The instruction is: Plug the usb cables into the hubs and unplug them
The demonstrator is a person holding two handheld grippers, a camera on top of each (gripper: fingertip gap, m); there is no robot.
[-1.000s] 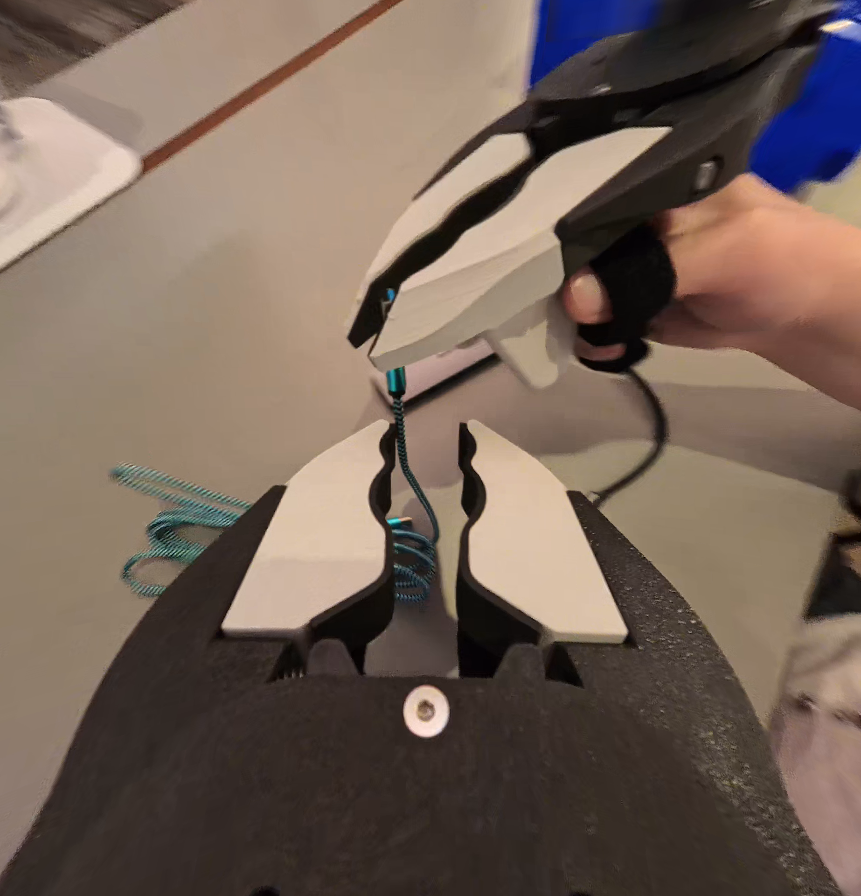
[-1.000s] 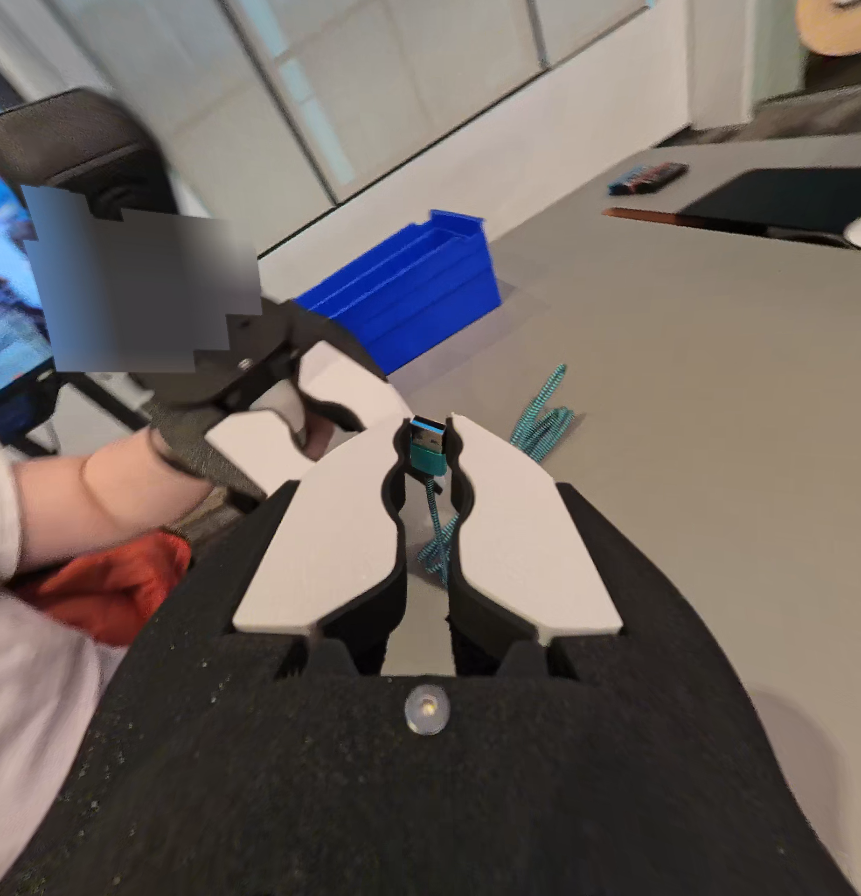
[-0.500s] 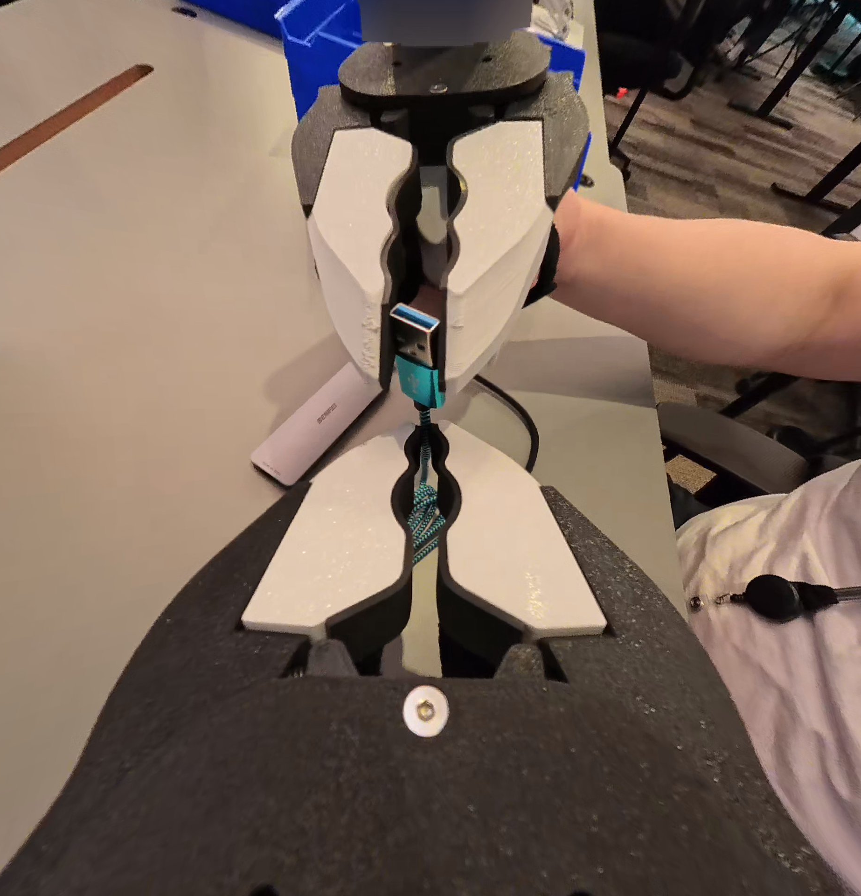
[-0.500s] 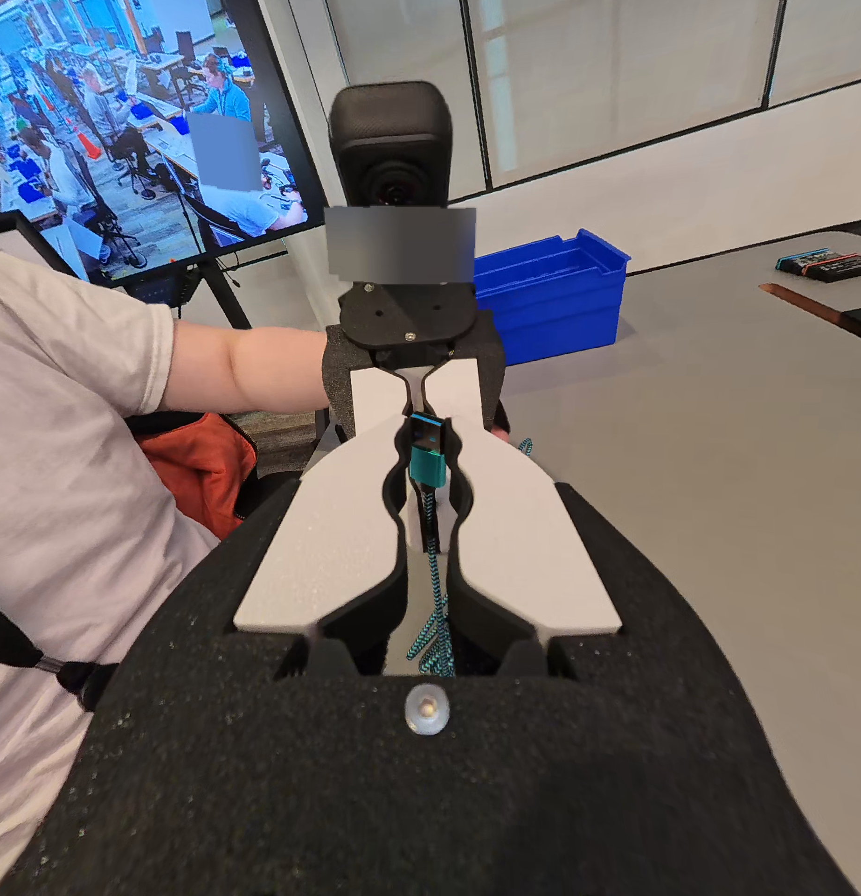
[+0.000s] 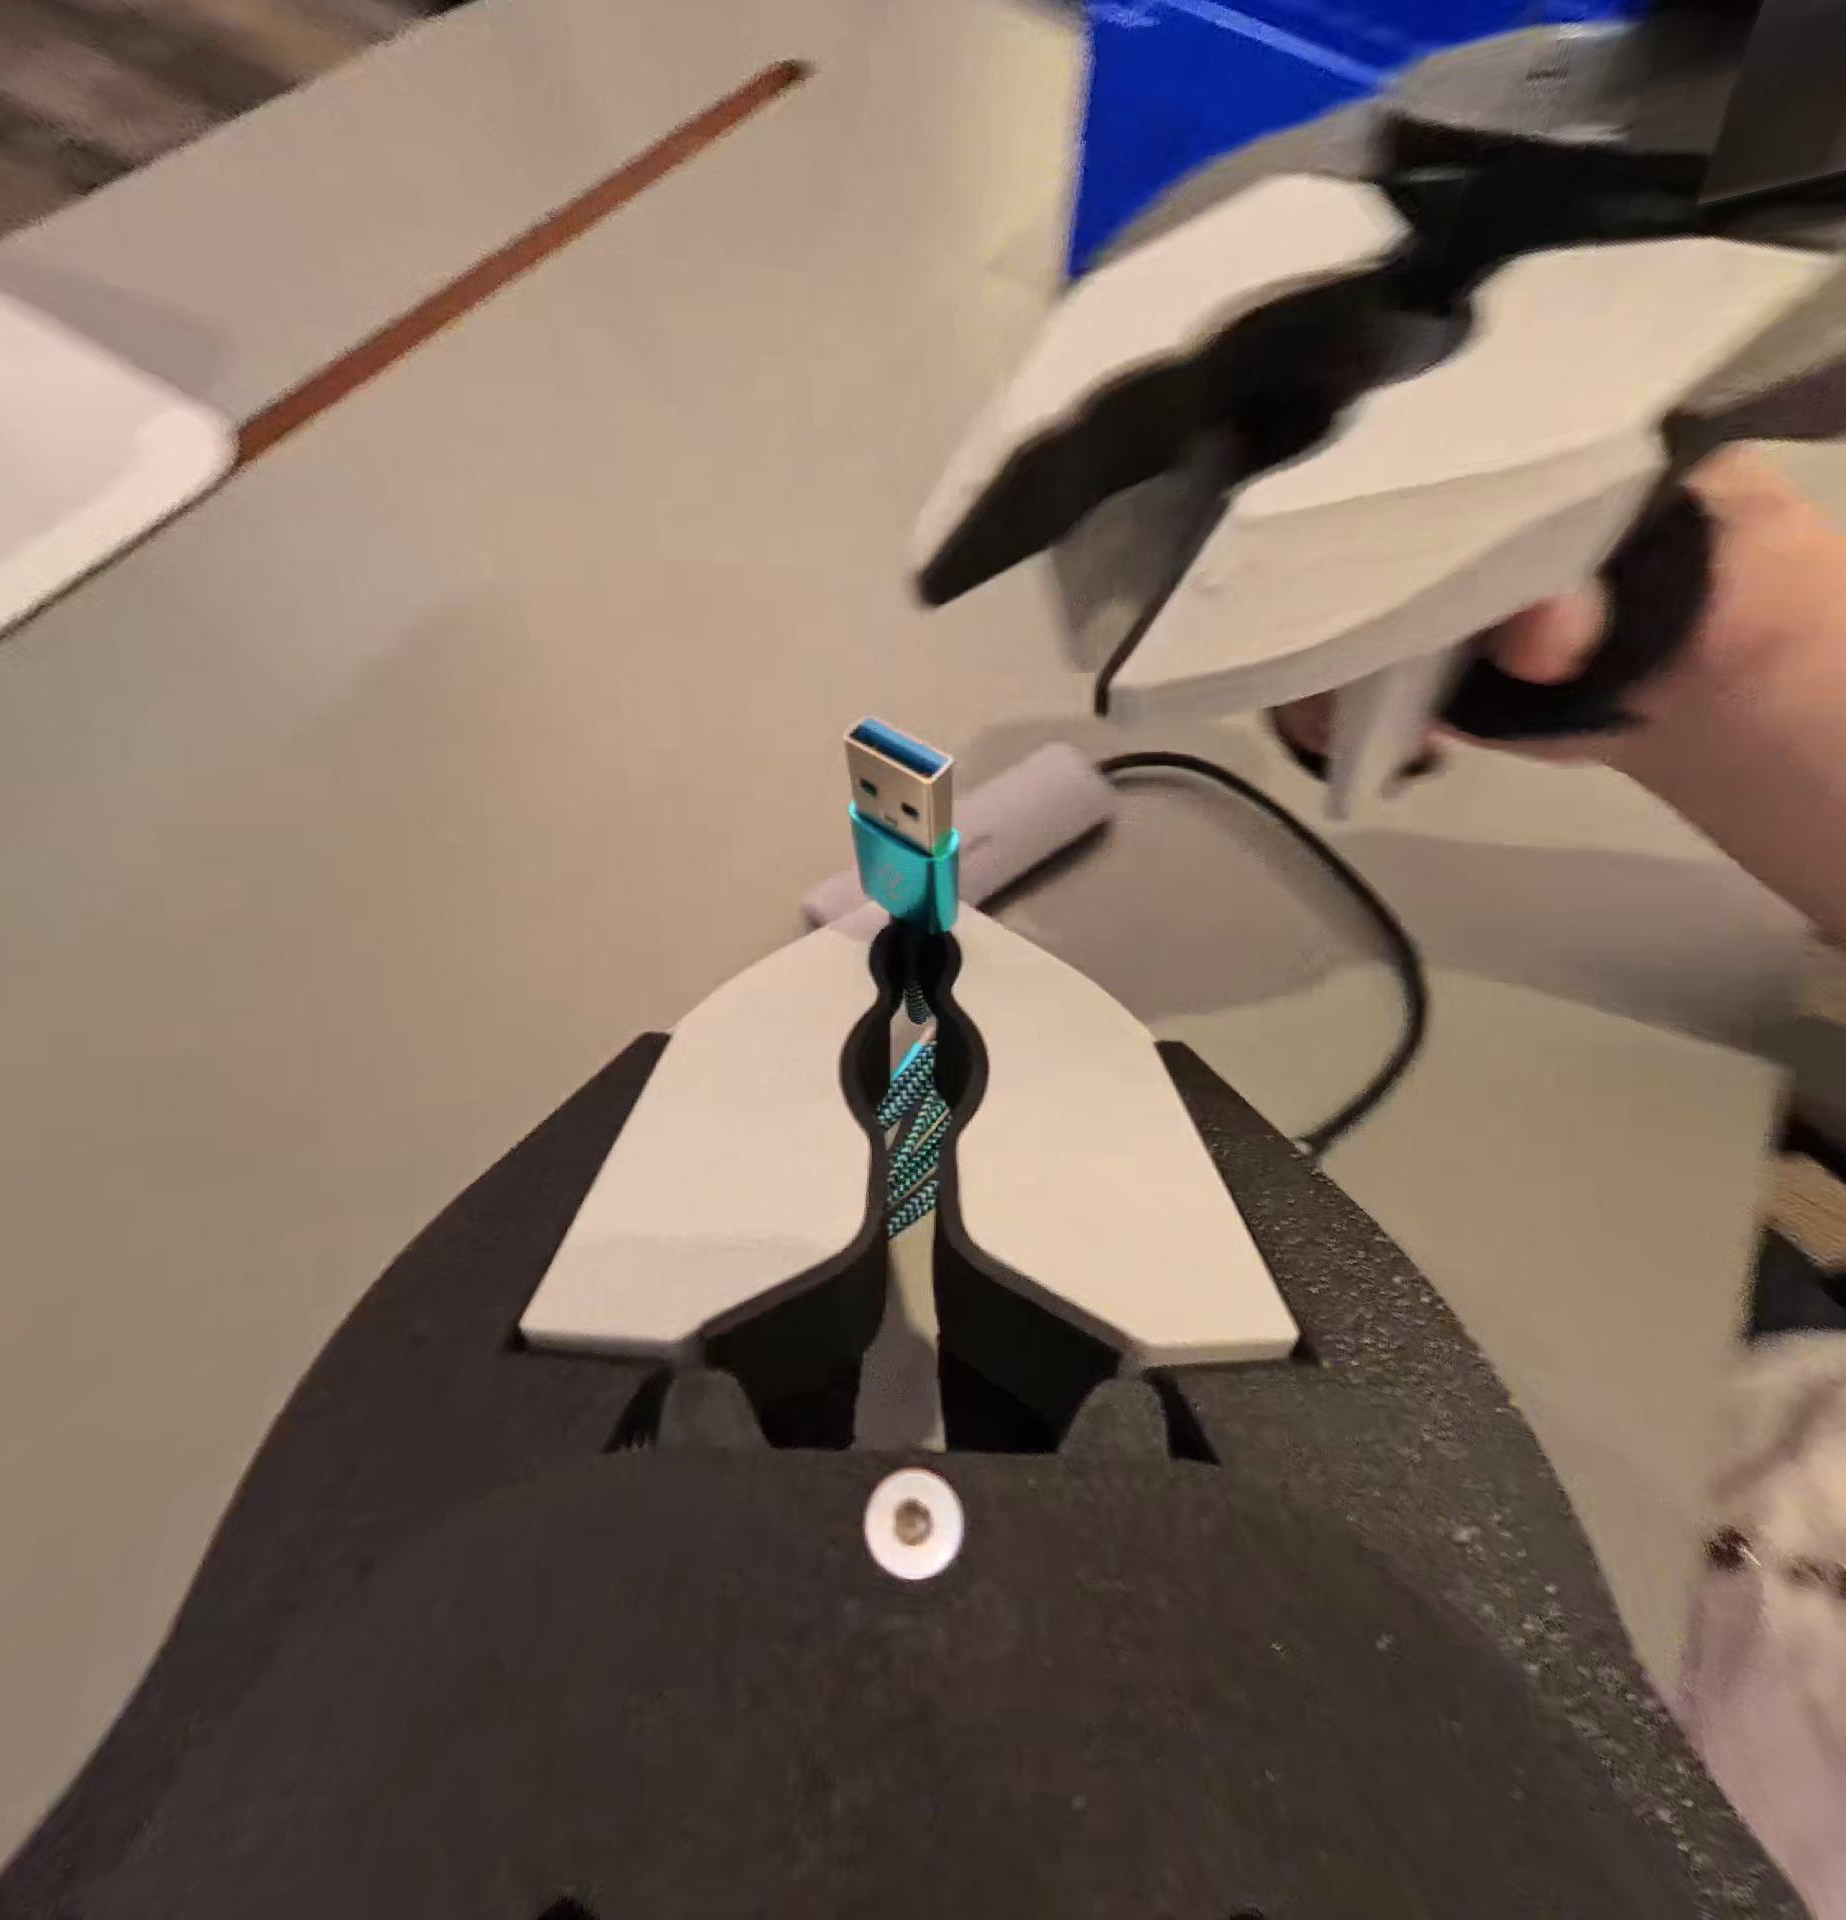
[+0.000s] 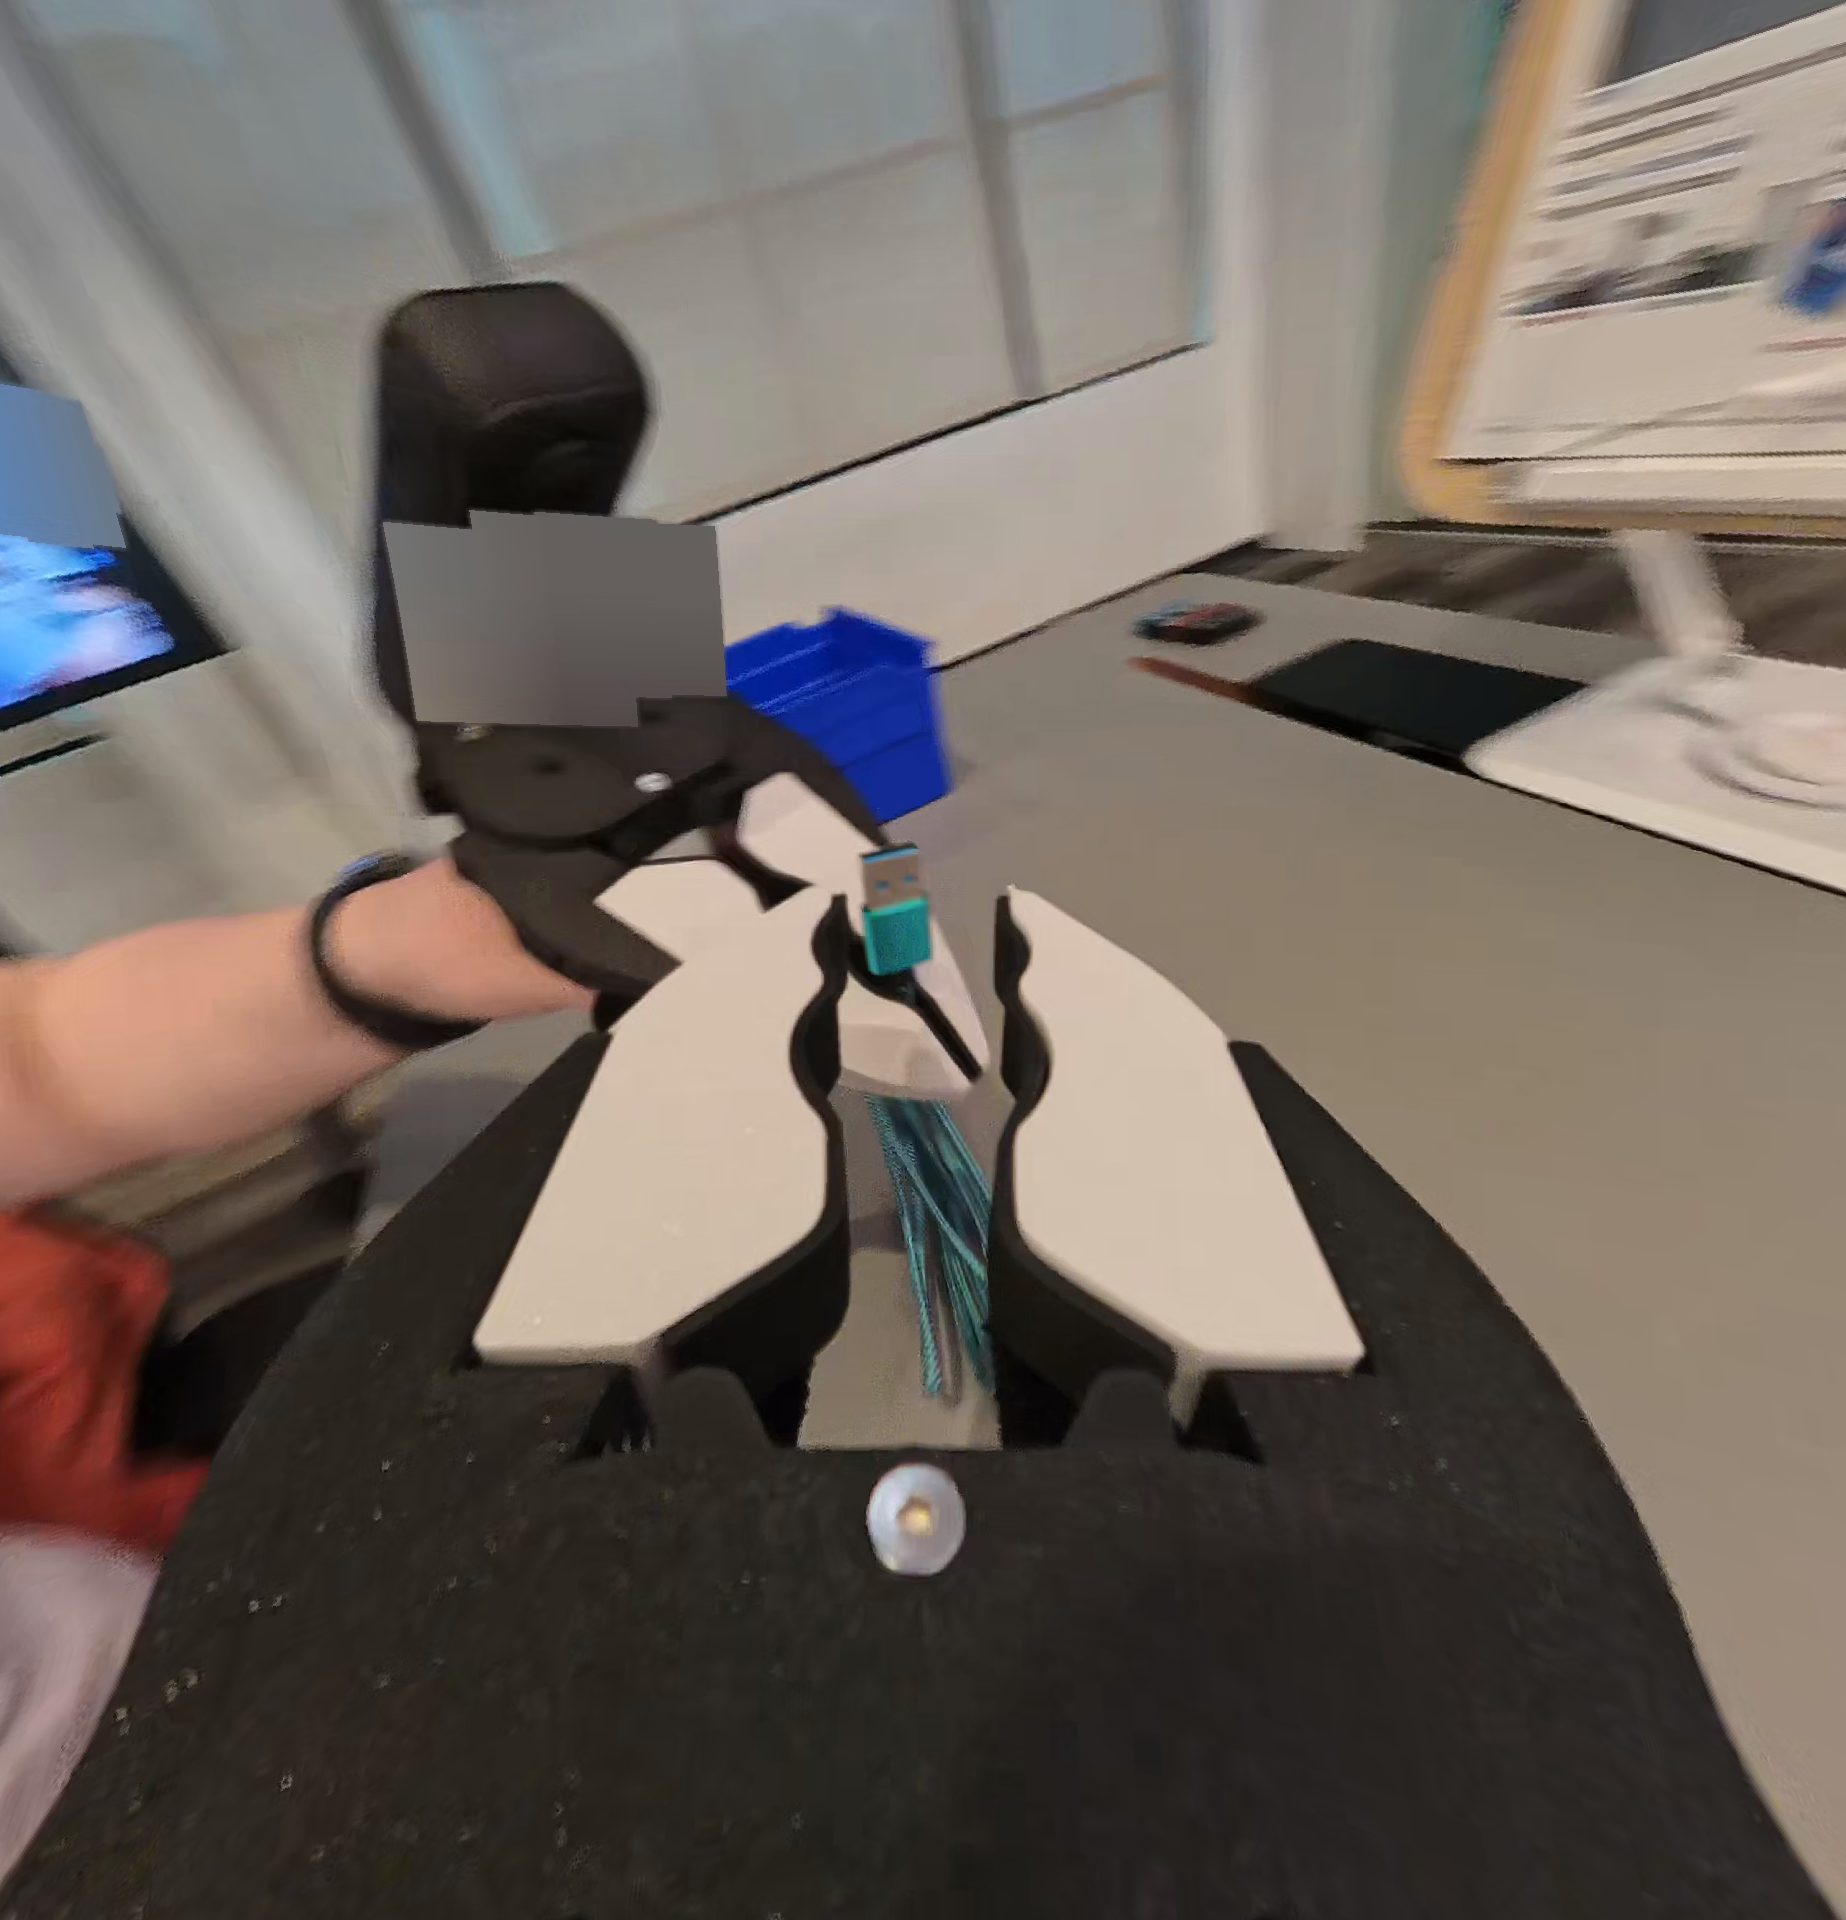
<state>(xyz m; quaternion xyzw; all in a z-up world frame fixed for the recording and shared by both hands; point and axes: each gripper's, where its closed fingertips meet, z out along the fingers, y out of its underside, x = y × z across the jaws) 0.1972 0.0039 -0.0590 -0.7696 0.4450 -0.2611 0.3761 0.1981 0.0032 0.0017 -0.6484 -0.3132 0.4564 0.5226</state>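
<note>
My left gripper (image 5: pixel 914 940) is shut on the teal braided USB cable (image 5: pixel 914 1143) just below its plug. The teal USB plug (image 5: pixel 898 831) stands up past the fingertips with its metal end free. A light grey hub (image 5: pixel 1033 810) with a black lead lies on the table behind the plug. My right gripper (image 5: pixel 1023 634) hovers open and empty to the upper right. In the right wrist view my right gripper (image 6: pixel 916 904) is open, with the plug (image 6: pixel 898 920) seen between its tips, not touching. The left gripper (image 6: pixel 940 1049) holds the plug there, and cable loops (image 6: pixel 940 1226) hang below.
A blue bin (image 5: pixel 1210 104) stands at the back of the grey table (image 5: pixel 483 727); it also shows in the right wrist view (image 6: pixel 846 707). A white tray (image 5: pixel 46 468) lies at the far left. A black pad (image 6: pixel 1418 696) and a white lamp base (image 6: pixel 1729 748) lie to the right. Some 6 cm of space lies between my two pairs of fingers.
My right gripper has let go of the plug, opened and drawn back. My left gripper stays shut on the cable and now holds the plug alone.
</note>
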